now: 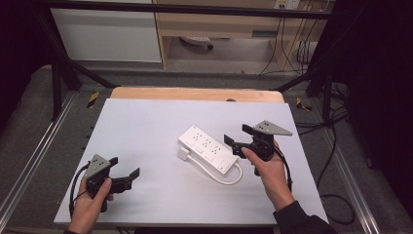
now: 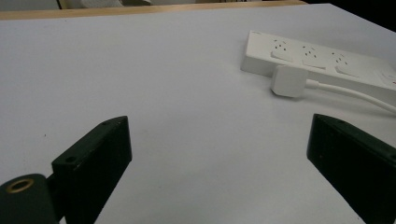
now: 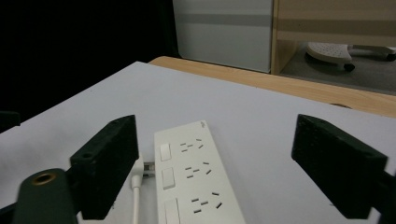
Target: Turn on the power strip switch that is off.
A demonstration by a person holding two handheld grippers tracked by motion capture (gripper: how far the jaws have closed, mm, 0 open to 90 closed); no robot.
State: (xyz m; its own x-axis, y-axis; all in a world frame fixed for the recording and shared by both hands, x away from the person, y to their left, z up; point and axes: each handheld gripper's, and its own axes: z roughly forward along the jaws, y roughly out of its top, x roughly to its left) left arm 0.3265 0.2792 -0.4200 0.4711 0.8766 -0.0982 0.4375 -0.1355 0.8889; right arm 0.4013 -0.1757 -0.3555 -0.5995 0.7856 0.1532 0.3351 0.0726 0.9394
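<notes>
Power strip (image 1: 208, 147), white with rows of sockets, lies on the counter (image 1: 146, 141) a little right of centre, slanting away from you, its white cable (image 1: 229, 178) looping near the end closest to you and its white plug (image 1: 183, 154) lying just beside its left edge. Your right hand-held gripper (image 1: 237, 139) sits at the strip's right end with jaws spread; the right gripper view puts the strip (image 3: 194, 179) between those jaws, untouched by either. That view also brings out what the high view cannot: the rocker switches beside each socket group and the plug's metal prongs (image 3: 148, 166) next to the strip. A small mark is printed at the strip's far corner, too small to read. Your left hand-held gripper (image 1: 125, 176) rests near the counter's left front, well apart from the strip, jaws spread over bare surface; its own view shows the plug (image 2: 289, 80) touching the strip's side. White sheet covers the counter, a wooden edge (image 1: 195, 93) shows behind it, then grey floor, a cabinet and cables.
</notes>
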